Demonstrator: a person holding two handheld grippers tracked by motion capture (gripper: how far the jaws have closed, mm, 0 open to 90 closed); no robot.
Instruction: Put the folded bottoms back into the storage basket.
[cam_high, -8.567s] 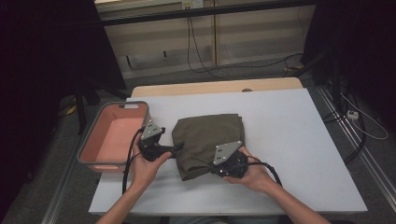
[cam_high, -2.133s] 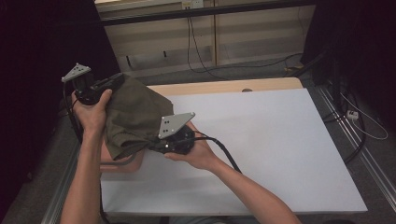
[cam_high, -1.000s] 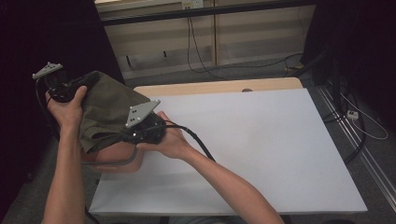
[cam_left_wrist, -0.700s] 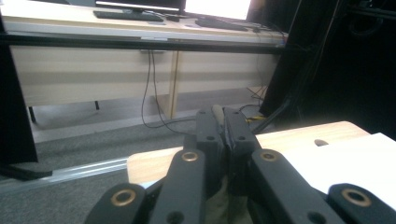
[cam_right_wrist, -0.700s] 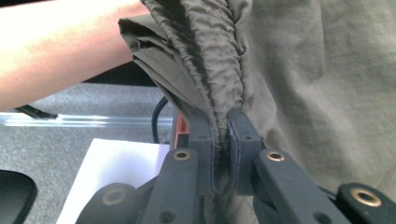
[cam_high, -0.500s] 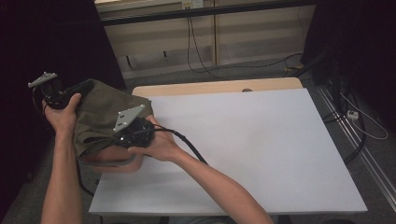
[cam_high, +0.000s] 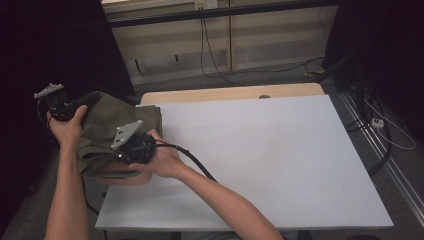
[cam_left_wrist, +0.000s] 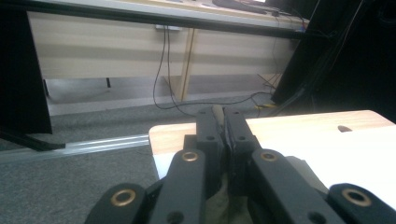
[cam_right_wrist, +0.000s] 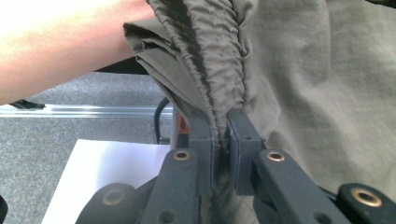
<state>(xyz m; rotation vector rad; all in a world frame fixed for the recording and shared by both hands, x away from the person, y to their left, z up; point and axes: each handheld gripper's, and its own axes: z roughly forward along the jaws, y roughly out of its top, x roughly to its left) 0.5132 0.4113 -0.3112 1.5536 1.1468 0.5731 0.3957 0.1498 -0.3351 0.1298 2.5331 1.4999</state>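
Left gripper (cam_high: 90, 98) raised, clamped, right gripper (cam_high: 107, 156) lower, clamped

Table (cam_high: 280, 150) open across middle, right; garment (cam_high: 107, 127), tray (cam_high: 122, 176) crowd left edge.

White-topped table (cam_high: 280, 150) with a bare wood strip along the far edge, small dark hole in it. Grey carpet floor (cam_high: 250, 80) beyond. Pale panelled wall (cam_high: 220, 45) at the back, black cables (cam_high: 207, 55) hanging down and trailing across the floor. Black drapes (cam_high: 55, 45) on both sides. Dim lighting.
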